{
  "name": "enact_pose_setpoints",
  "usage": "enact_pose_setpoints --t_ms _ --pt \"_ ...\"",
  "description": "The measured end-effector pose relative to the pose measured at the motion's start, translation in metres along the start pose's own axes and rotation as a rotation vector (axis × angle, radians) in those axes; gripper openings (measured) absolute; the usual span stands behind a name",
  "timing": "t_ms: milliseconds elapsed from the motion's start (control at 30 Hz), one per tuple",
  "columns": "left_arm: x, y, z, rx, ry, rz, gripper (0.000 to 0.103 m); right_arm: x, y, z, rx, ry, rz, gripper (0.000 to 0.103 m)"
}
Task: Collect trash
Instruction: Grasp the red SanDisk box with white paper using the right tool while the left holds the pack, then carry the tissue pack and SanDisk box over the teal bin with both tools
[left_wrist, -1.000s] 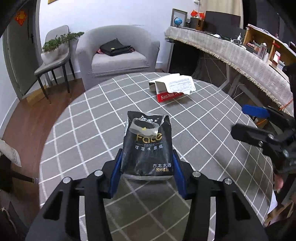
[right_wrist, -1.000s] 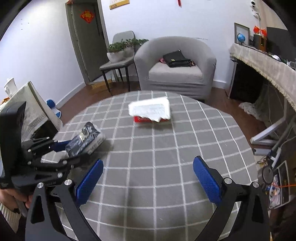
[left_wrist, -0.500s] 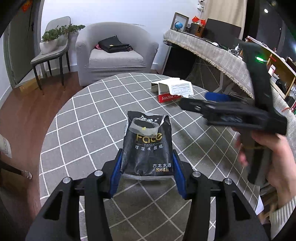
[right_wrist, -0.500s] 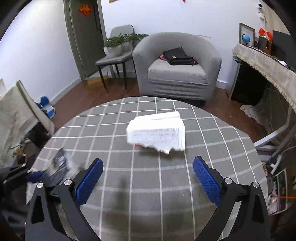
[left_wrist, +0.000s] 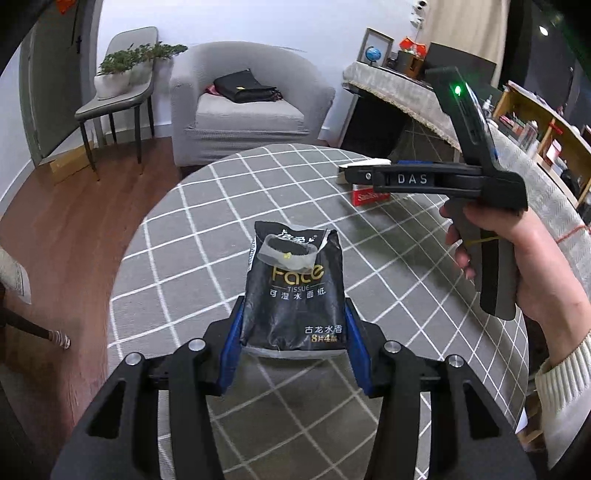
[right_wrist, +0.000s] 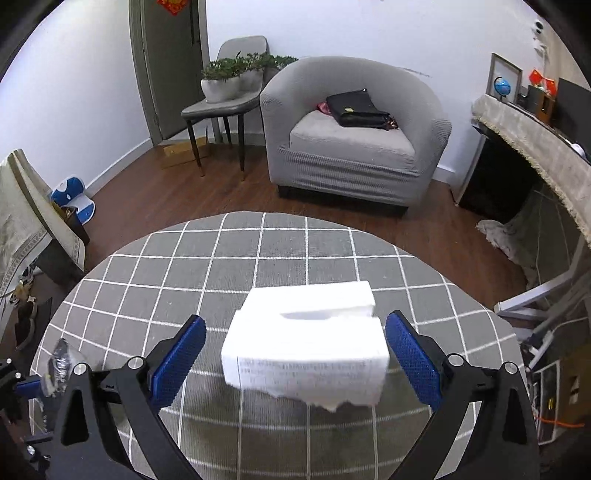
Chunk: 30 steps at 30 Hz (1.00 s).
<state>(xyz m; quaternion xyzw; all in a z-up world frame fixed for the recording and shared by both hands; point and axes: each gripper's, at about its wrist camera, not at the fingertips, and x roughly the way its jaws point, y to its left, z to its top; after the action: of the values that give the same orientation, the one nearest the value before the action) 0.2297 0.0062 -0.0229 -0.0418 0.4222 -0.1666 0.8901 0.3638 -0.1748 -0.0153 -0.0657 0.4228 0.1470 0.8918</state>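
My left gripper (left_wrist: 293, 345) is shut on a black tissue packet (left_wrist: 295, 291) and holds it above the round grey checked table (left_wrist: 192, 280). The packet also shows at the left edge of the right wrist view (right_wrist: 61, 356). My right gripper (right_wrist: 295, 354) is open, its blue pads on either side of a white torn cardboard box (right_wrist: 306, 343) lying on the table, not touching it. In the left wrist view the box (left_wrist: 364, 195) shows a red side, partly hidden behind the right gripper (left_wrist: 365, 173).
A grey armchair (right_wrist: 354, 136) with a black bag stands beyond the table. A chair with a planter (right_wrist: 225, 85) stands by the door. A draped counter (right_wrist: 535, 147) runs along the right. Wooden floor surrounds the table.
My right gripper has moved forward across the table to the white box, which now lies between its open fingers. My left gripper still holds the tissue packet.
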Motion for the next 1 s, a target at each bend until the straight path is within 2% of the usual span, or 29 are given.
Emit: enact_pose_setpoints --t_ms 100,233,433,733,1000 --pt "-0.004 0.007 0.000 -0.020 -0.005 0.003 0.053 0.003 0.001 -0.001 -0.007 0.022 -0.020 0.076" --pt "-0.012 0.014 0.003 -0.051 -0.019 -0.013 0.053 -0.008 0.005 -0.003 -0.005 0.016 -0.016 0.076" --pt "-0.021 0.017 0.006 -0.112 -0.038 -0.041 0.053 -0.049 0.020 -0.019 0.021 -0.009 0.008 0.076" --pt "-0.042 0.012 -0.016 -0.110 -0.042 0.012 0.053 -0.091 0.047 -0.068 0.055 -0.016 0.062 0.076" --pt "-0.070 0.019 -0.044 -0.137 -0.071 0.080 0.053 -0.128 0.087 -0.086 0.014 -0.041 0.121 0.076"
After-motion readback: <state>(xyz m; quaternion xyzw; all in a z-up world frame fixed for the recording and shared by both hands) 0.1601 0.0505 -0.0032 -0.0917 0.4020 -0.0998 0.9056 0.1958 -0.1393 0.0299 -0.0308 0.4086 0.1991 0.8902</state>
